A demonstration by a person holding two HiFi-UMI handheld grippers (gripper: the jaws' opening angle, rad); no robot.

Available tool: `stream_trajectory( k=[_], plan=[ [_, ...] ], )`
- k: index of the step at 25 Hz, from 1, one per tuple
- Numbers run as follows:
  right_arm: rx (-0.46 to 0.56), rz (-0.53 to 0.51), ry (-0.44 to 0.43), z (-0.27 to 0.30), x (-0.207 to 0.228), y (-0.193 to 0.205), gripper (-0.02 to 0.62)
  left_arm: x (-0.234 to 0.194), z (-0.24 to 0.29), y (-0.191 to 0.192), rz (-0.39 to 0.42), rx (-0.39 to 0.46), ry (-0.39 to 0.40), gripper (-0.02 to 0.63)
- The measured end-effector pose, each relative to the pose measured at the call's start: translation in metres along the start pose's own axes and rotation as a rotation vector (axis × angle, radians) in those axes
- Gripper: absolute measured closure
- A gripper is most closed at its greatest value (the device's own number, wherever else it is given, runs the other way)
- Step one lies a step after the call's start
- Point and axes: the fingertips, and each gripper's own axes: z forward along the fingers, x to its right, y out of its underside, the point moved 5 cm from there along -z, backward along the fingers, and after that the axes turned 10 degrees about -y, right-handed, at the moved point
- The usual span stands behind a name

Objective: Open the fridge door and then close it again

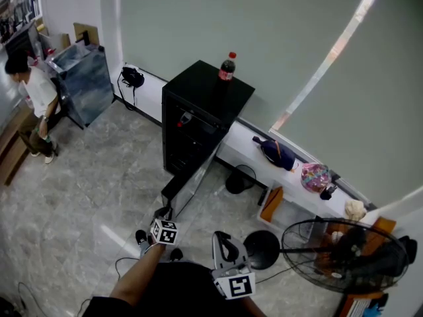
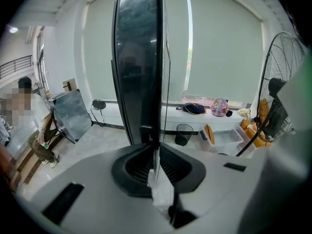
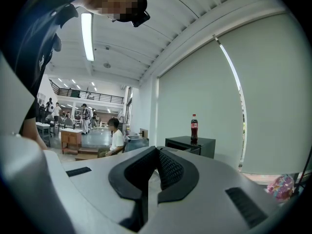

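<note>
The fridge door (image 1: 193, 177) stands swung wide from the black fridge (image 1: 205, 98), its edge pinched in the nearly shut left tool (image 2: 157, 147). The right tool (image 3: 157, 156) hangs closed and empty. Opening looks done, so the next move is probably to push the door back until it shuts.

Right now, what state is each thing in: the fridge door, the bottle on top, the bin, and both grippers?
fridge door: open, swung wide from the fridge.
left gripper: shut on the fridge door's free edge.
right gripper: shut, empty, away from the fridge.
cola bottle: upright, capped, on the fridge top.
bin: upright, no lid.
</note>
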Motion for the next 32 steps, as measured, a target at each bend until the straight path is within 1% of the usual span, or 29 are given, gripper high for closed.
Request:
stream_trajectory(
  k=[8, 12, 22, 32],
  plan=[
    [-0.018, -0.001, -0.001, 0.026, -0.008, -0.002, 0.586, -0.021, 0.009, -0.002, 0.020, -0.004, 0.030, 0.561],
    [-0.020, -0.007, 0.004, 0.046, -0.013, -0.004, 0.586, -0.035, 0.015, -0.010, 0.042, 0.023, 0.046, 0.561],
    [-0.004, 0.006, 0.056, 0.105, -0.037, -0.009, 0.586, -0.076, 0.035, -0.018, 0.109, 0.014, 0.121, 0.560],
    [-0.013, 0.011, 0.111, 0.155, -0.059, -0.009, 0.586, -0.121, 0.061, -0.038, 0.162, 0.021, 0.181, 0.557]
  ],
)
